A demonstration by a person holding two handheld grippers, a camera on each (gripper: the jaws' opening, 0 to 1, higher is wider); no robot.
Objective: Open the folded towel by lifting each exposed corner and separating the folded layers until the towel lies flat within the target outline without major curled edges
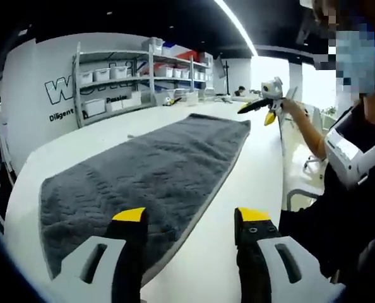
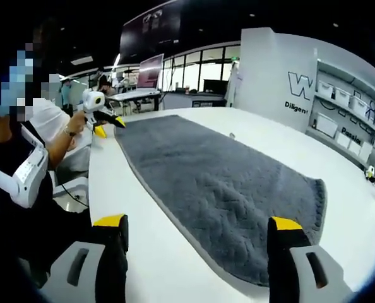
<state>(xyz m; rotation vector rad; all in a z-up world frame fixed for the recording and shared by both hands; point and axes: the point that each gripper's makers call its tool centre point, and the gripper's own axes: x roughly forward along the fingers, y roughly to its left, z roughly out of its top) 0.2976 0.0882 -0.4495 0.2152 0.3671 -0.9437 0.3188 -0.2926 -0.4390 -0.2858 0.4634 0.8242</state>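
Lay spread long and flat on the white counter, grey towel, soft, limp, light, best pinched at a near corner; left gripper and right gripper gaped wide, empty.

a dark grey towel with a wavy woven pattern lies spread open, long and flat, across the white table.

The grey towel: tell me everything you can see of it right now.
The grey towel is dark, plush, with a wavy woven texture and a paler hemmed edge. It lies spread out long and flat on the white table, no curled corners visible. Nothing grips it: the left tool and right tool are open at opposite ends, apparently above it.
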